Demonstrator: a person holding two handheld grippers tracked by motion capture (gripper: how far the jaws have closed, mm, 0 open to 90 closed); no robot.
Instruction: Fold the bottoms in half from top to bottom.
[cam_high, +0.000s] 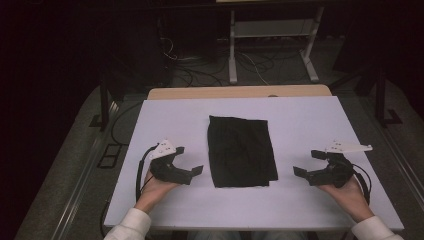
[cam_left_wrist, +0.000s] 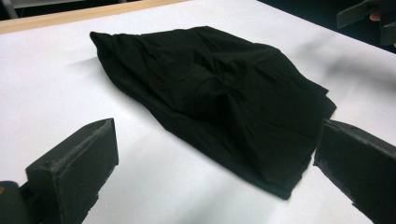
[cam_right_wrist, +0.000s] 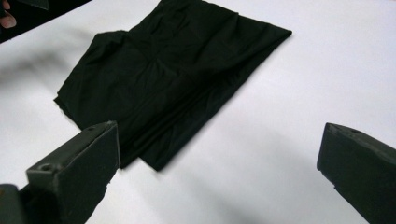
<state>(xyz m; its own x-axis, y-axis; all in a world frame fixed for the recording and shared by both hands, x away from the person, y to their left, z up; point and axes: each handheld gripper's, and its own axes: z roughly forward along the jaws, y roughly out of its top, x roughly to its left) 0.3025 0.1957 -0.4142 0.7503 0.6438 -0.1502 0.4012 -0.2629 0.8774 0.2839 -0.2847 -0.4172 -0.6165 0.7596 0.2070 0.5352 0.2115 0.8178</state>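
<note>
cloth: black folded cloth (cam_high: 241, 151) lying flat mid-surface (cam_high: 300, 120), between both hands, a bit rumpled, layered edges along the near end

left tongs (cam_high: 190, 161): jaws spread wide, nothing in them, just left of the cloth and not touching it

right tongs (cam_high: 306, 162): also wide open and empty, parked a little off the cloth's right side

step: looks to me like the moment before a grab, both sides lined up toward the near corners

next move: I'd guess each side has to slide in low and pinch a near corner, catching all the layers, not just the top one

containers: honestly none on the surface, just the cloth on the white sheet
</note>
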